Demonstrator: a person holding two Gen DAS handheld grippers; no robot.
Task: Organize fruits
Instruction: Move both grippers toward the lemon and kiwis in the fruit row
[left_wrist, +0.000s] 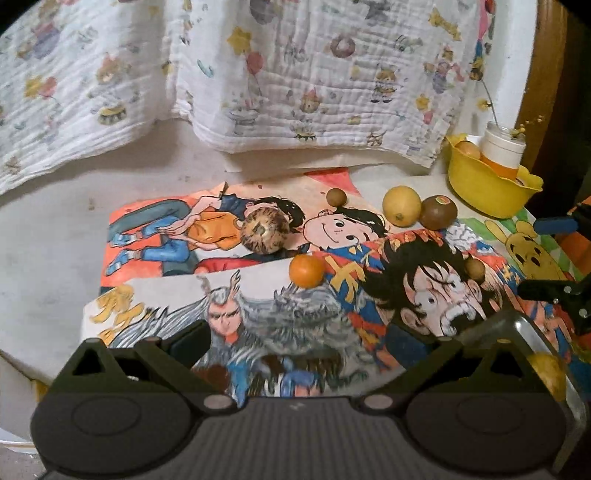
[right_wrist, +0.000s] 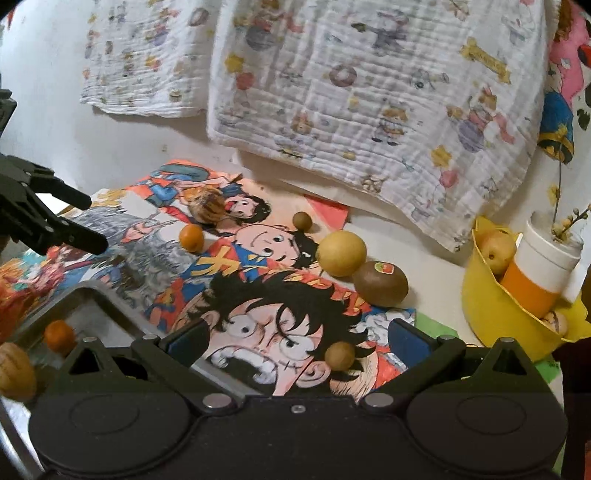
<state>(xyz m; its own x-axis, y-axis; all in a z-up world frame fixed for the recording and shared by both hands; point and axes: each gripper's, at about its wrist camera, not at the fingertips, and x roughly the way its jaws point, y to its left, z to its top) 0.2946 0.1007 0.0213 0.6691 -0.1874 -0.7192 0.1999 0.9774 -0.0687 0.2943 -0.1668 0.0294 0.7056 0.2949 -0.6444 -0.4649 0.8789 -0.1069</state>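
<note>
The kiwi (right_wrist: 380, 283) is lying on its side on the cartoon drawings (right_wrist: 258, 302), its long axis running left to right across the right wrist view and its sticker facing up; it is touching the yellow round fruit (right_wrist: 341, 253) just behind it on the left; both are sitting near the yellow bowl (right_wrist: 491, 314), which is holding a fruit and an orange-and-white cup (right_wrist: 539, 273) with a twig in it.

The right gripper (right_wrist: 295, 343) is reaching forward low over the drawings, its fingers standing wide apart and holding nothing; a small brown ball (right_wrist: 340, 355) is lying between its fingertips, nearer the right one; the kiwi is sitting ahead of it and slightly right, apart from the fingers.

The left gripper (left_wrist: 314, 341) is also pointing forward over the paper, its fingers spread and gripping nothing; the small orange (left_wrist: 307, 271) is resting ahead of it near the centre; the striped round fruit (left_wrist: 264, 233) is lying beyond that, to the left; another small brown ball (left_wrist: 336, 196) is sitting further back.

A clear tray (right_wrist: 110, 314) is lying at the lower left of the right wrist view, with an orange fruit (right_wrist: 59, 335) inside it; a printed white cloth (left_wrist: 295, 74) is hanging behind the table (left_wrist: 44, 258).
</note>
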